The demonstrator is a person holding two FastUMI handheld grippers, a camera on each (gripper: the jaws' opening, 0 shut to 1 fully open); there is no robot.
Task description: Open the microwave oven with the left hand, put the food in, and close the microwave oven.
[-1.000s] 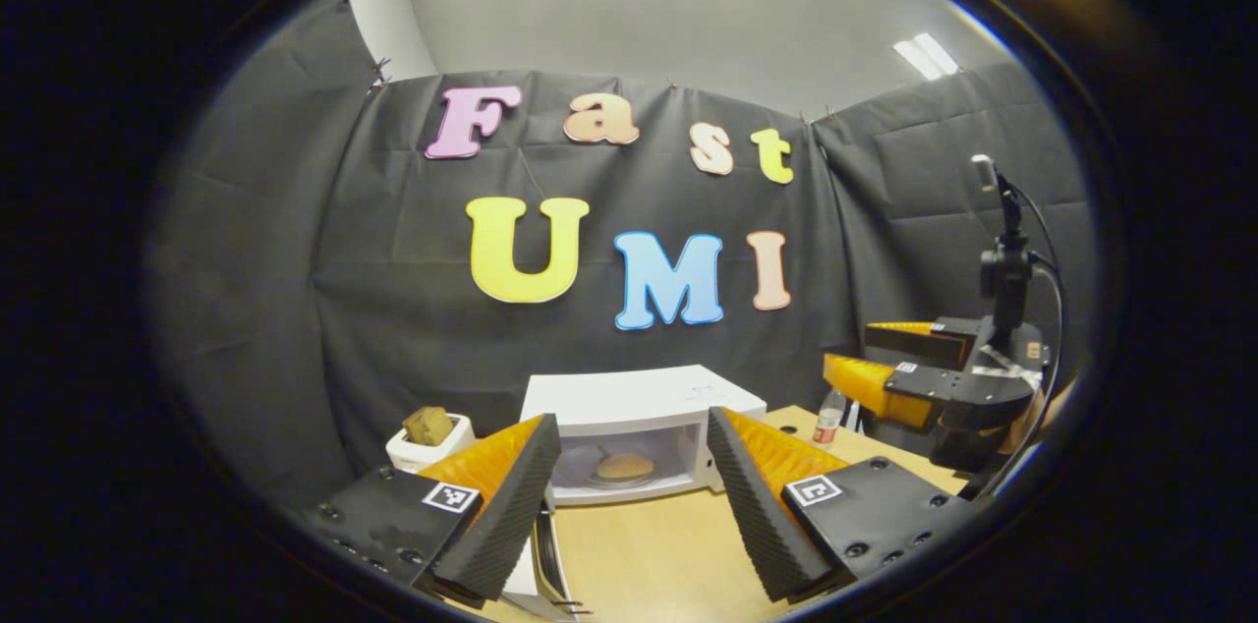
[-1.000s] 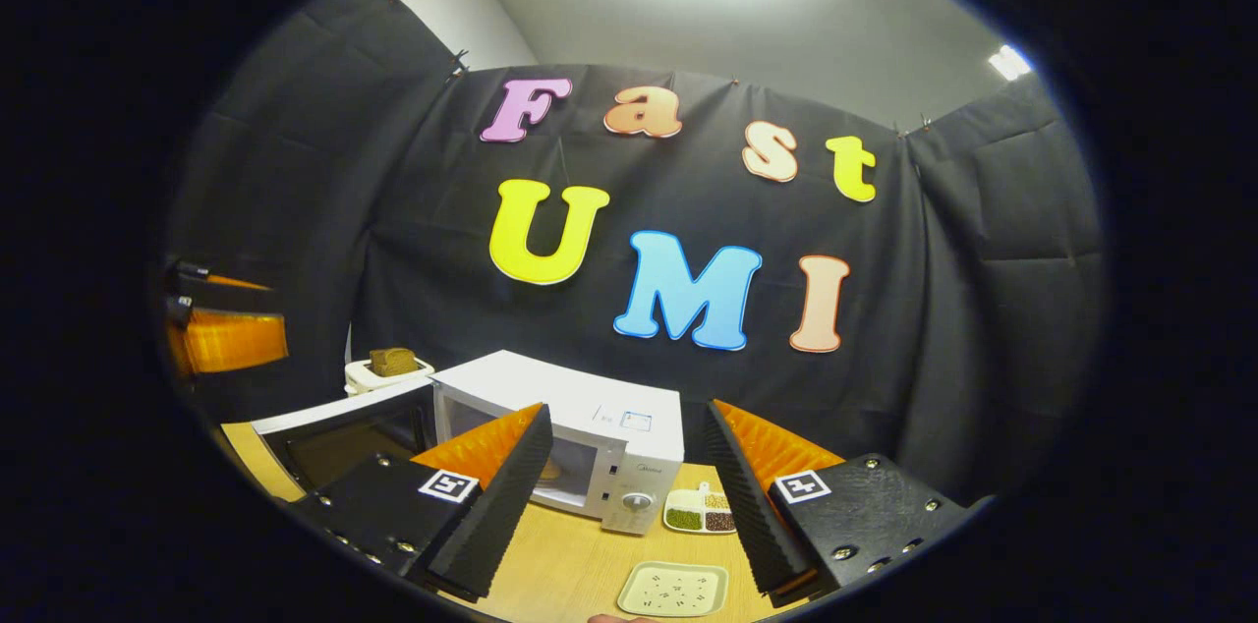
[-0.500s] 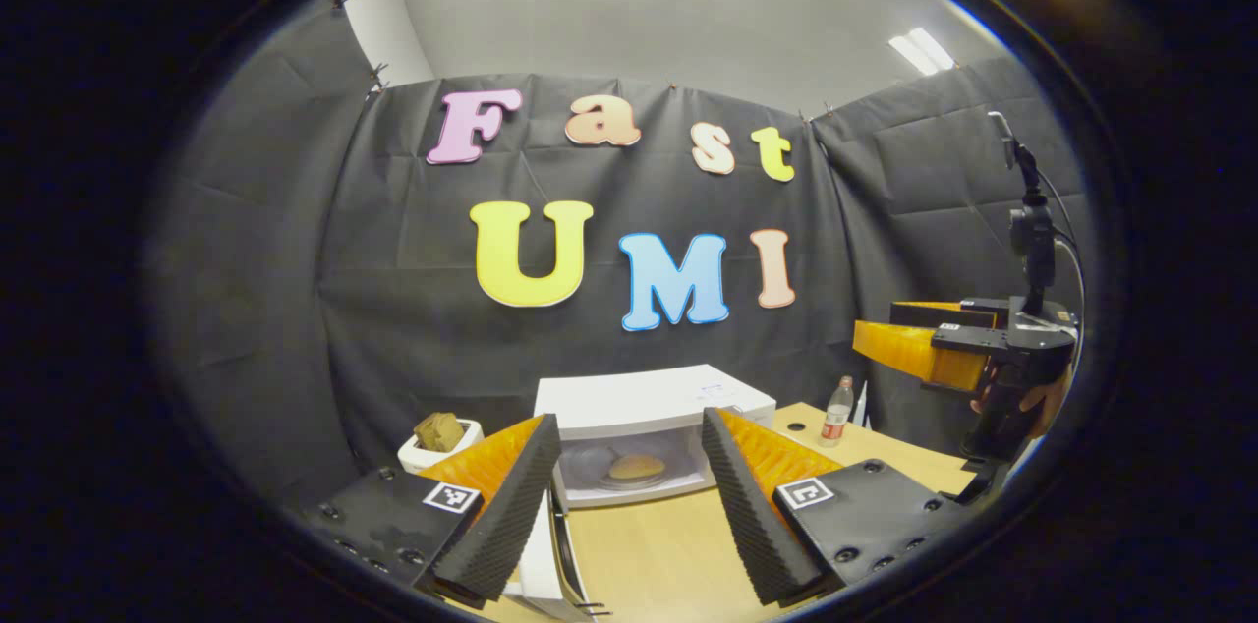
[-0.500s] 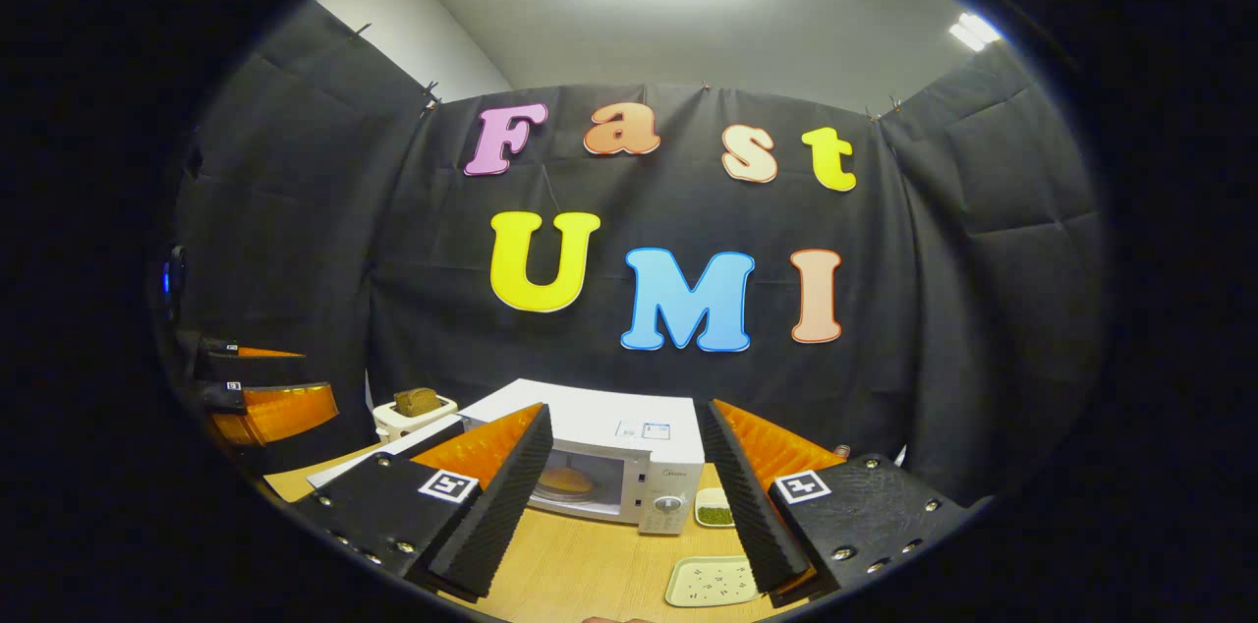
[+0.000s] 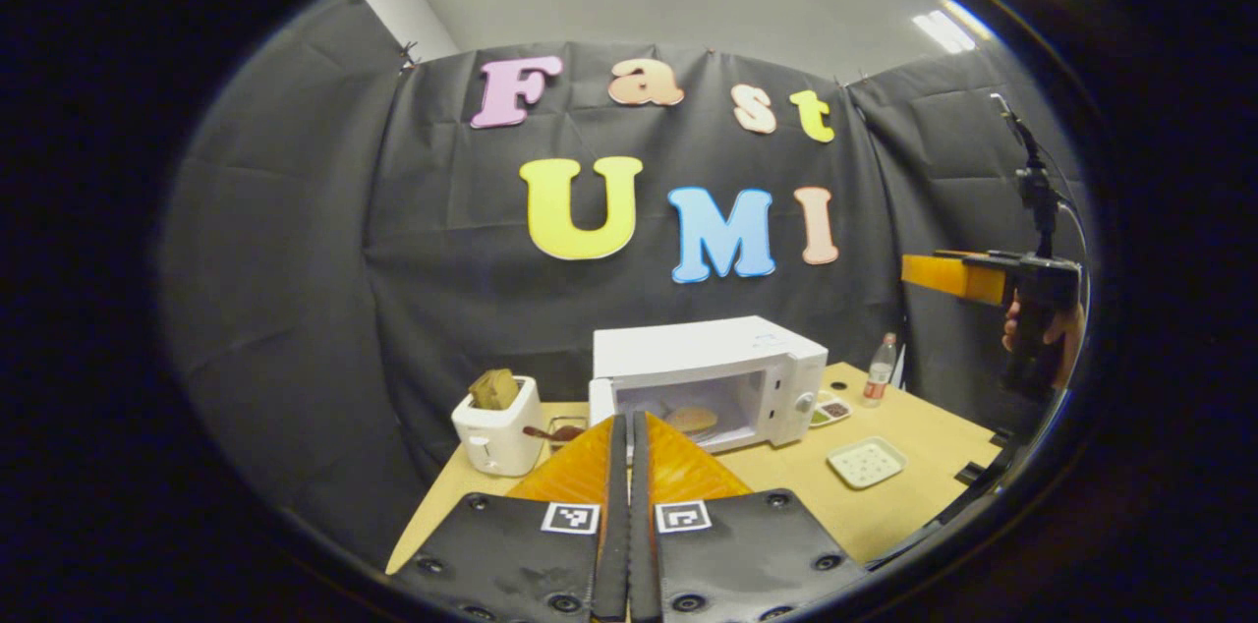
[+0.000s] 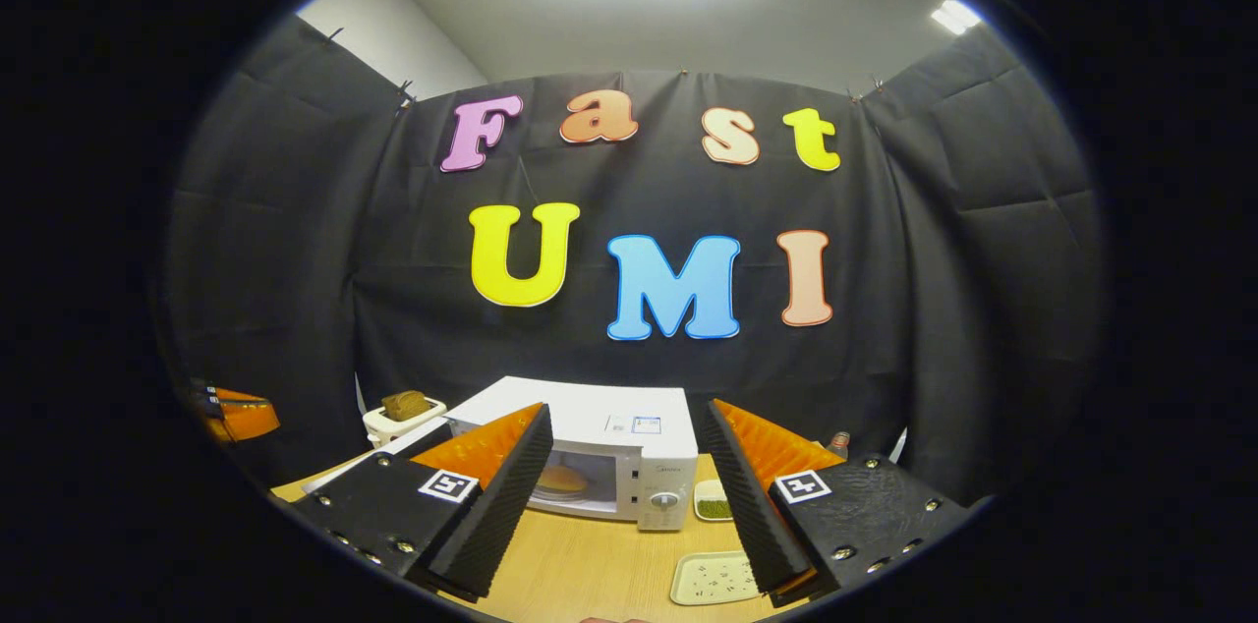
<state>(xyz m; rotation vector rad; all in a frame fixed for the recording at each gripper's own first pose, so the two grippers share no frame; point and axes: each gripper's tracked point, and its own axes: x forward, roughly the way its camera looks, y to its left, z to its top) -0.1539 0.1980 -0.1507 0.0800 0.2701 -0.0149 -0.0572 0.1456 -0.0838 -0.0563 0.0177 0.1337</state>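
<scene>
White microwave (image 5: 713, 377) holds a bun (image 5: 692, 420); left tongs (image 5: 629, 466) together, right tongs (image 6: 624, 490) apart.

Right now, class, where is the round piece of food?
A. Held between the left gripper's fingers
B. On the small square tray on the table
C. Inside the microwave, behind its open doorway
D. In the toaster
C: the food lies inside the microwave, whose doorway stands open; the left gripper is shut on nothing, and the square tray bears no such food.
</scene>
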